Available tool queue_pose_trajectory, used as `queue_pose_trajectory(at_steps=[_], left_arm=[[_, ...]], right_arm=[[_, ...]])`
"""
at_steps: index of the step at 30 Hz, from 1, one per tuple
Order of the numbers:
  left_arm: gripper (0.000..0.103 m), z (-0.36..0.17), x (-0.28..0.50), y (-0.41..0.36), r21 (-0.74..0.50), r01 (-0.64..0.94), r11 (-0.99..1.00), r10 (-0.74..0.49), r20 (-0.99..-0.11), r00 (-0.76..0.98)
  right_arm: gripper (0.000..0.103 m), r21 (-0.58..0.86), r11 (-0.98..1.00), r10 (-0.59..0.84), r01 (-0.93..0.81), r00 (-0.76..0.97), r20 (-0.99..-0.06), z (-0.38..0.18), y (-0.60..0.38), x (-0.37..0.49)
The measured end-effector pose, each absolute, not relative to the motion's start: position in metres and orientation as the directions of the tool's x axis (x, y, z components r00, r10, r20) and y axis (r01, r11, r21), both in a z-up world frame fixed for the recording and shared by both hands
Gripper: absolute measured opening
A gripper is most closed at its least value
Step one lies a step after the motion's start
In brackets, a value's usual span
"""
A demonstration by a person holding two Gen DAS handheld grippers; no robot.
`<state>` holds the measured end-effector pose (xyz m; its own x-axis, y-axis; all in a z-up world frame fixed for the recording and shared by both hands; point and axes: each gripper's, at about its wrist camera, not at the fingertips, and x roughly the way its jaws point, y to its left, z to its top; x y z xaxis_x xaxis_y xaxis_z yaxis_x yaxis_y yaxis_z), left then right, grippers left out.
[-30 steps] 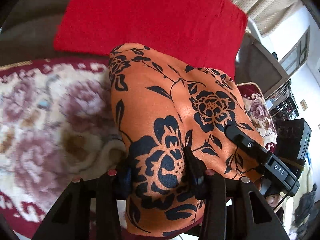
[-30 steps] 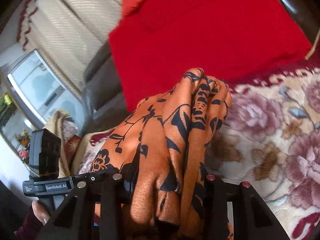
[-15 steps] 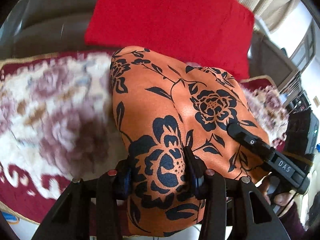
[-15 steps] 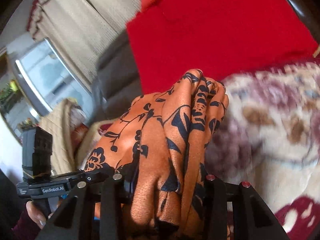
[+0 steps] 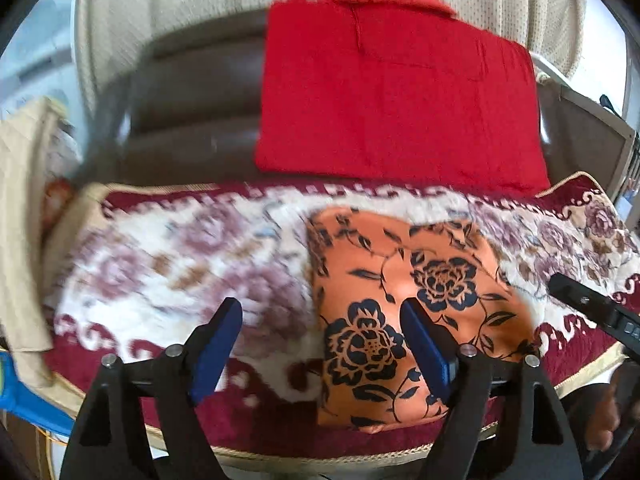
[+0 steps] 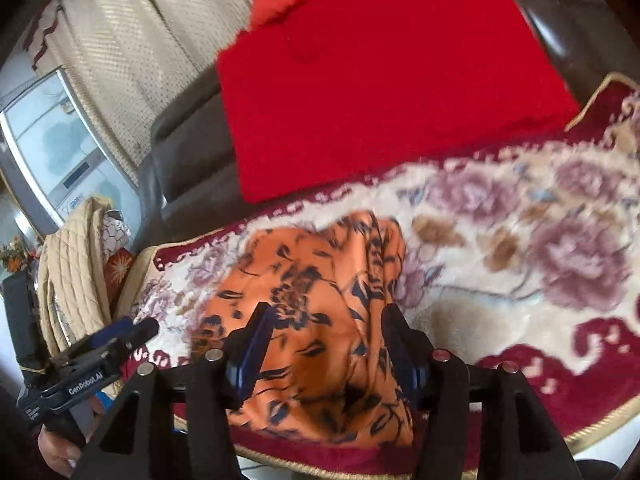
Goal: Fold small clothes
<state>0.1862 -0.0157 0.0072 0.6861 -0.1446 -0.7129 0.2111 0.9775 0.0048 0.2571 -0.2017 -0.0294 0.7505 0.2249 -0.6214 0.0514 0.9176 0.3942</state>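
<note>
The orange garment with black flowers (image 5: 400,300) lies folded on the floral blanket (image 5: 180,256), near its front edge. My left gripper (image 5: 320,324) hovers above it with its jaws opening wide; the blue pads (image 5: 424,348) do not touch the cloth. In the right wrist view the same garment (image 6: 312,320) shows below my right gripper (image 6: 326,340). Its jaws are opening too, with the cloth lying loose under them. Each gripper appears at the edge of the other's view: the right gripper (image 5: 592,312) and the left gripper (image 6: 92,356).
A red cloth (image 5: 396,96) leans against the dark sofa backrest (image 5: 192,112) behind the blanket. A beige quilted cushion (image 6: 72,264) sits at one end of the seat. A hand (image 6: 56,452) holds the other gripper's handle. A blue object (image 5: 24,396) lies below the blanket's edge.
Both grippers have let go of the orange garment and pulled back and up. The garment, earlier bunched between the jaws, now lies flat on the blanket.
</note>
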Motion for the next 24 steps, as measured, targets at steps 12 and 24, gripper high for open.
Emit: queue_pose_trajectory(at_steps=[12,24], left_arm=[[0.087,0.052,0.112,-0.002,0.136,0.089,0.987,0.022,-0.653,0.757],[0.089,0.056,0.046,0.014,0.096,0.091,0.991,-0.005,-0.662,0.749]], right_arm=[[0.064,0.262,0.965,0.152,0.016,0.782,-0.604,0.041,-0.139,0.184],[0.065,0.251,0.967,0.136,0.040,0.752,-0.645,0.030,-0.117,0.129]])
